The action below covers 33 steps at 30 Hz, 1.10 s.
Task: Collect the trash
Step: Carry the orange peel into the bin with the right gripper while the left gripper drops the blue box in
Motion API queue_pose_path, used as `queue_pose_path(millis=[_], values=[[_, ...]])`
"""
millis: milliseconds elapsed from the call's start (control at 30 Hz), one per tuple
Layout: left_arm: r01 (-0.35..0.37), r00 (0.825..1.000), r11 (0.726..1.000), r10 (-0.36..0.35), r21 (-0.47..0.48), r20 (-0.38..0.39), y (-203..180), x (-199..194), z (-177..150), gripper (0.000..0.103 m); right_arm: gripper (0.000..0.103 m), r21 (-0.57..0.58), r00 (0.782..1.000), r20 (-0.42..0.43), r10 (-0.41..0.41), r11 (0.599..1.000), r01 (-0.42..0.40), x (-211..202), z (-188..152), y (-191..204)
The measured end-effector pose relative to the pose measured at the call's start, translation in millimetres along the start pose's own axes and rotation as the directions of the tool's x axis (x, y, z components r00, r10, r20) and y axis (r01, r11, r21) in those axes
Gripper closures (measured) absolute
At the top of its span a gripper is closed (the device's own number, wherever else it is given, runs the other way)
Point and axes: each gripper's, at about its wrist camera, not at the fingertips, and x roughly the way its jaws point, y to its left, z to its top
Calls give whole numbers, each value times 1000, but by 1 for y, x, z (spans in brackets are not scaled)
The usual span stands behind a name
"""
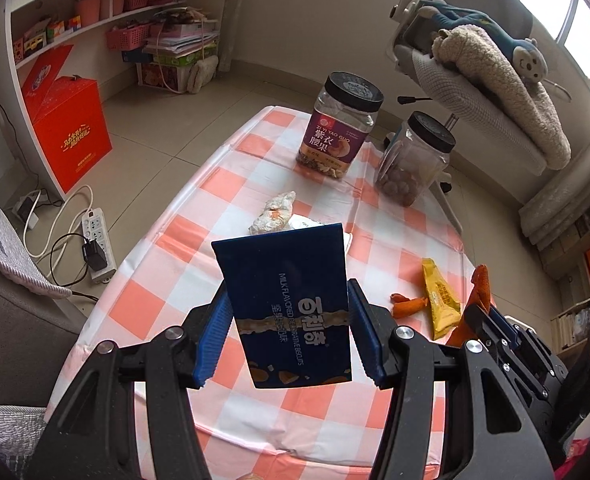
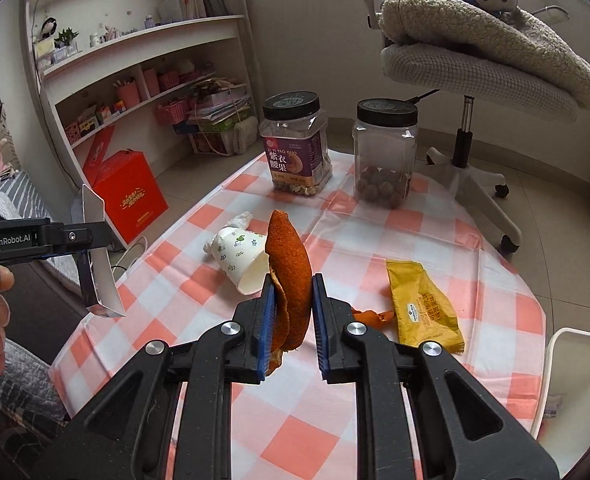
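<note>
My left gripper [image 1: 289,316] is shut on a dark blue biscuit wrapper [image 1: 291,300] and holds it above the checked table; it also shows from the side in the right wrist view [image 2: 95,264]. My right gripper [image 2: 291,316] is shut on a large piece of orange peel [image 2: 289,276], also held above the table. On the table lie a yellow snack wrapper [image 2: 423,308], a small orange peel piece [image 2: 371,316], a tipped paper cup [image 2: 241,258] and a crumpled tissue [image 1: 275,212].
Two black-lidded plastic jars [image 2: 297,144] [image 2: 385,152] stand at the table's far end. A white bin [image 2: 575,380] sits at the right edge. An office chair [image 2: 471,80] with blankets stands beyond. A red box [image 2: 125,196] and a power strip [image 1: 97,240] are on the floor at the left.
</note>
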Motion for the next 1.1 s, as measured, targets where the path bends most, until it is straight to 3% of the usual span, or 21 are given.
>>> queue_pose_path(millis=[333, 567, 933, 1033, 1067, 1100], values=[[59, 998, 996, -58, 66, -14, -53, 10, -8, 48, 86, 69, 993, 56, -105, 992, 101, -42, -3, -53], [95, 995, 991, -93, 98, -31, -91, 21, -13, 48, 86, 148, 976, 65, -209, 969, 198, -70, -11, -102], [163, 985, 973, -151, 164, -81, -158, 41, -31, 48, 84, 308, 922, 22, -386, 880, 361, -118, -40, -191], [182, 981, 965, -167, 188, -95, -177, 44, -37, 48, 81, 374, 905, 9, -426, 841, 392, -136, -49, -216], [189, 980, 962, -172, 197, -99, -182, 45, -40, 48, 74, 396, 898, 9, -440, 826, 401, -142, -52, -223], [195, 979, 959, -177, 205, -103, -188, 46, -43, 48, 60, 416, 890, 9, -456, 811, 411, -148, -55, -230]])
